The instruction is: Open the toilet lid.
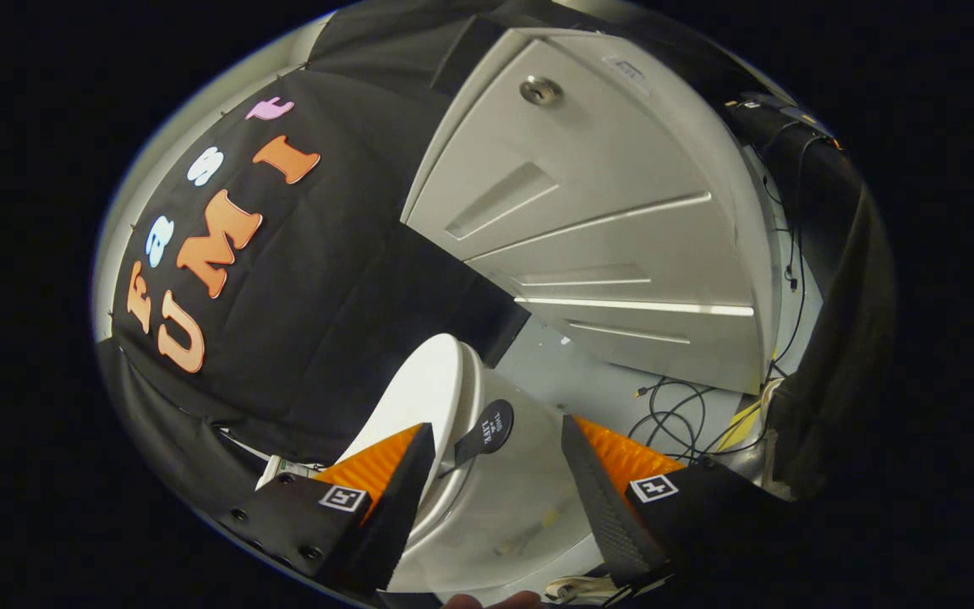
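The white toilet lid [415,393] is raised off the bowl [512,507] and leans toward the black cloth wall, just ahead of the left finger. A black round lifter tab [487,430] sticks out from the lid's edge and sits in the gap between the two fingertips. My gripper [495,427] is open, with its fingers wide apart on either side of the tab and neither pressing on it. The left finger [407,482] overlaps the lid's lower edge; whether it touches the lid I cannot tell.
A white panelled door [597,228] with a round lock stands beyond the toilet. Loose cables [681,414] lie on the grey floor next to it. Black cloth hangs on both sides. A person's fingertip [495,600] shows below the fingers.
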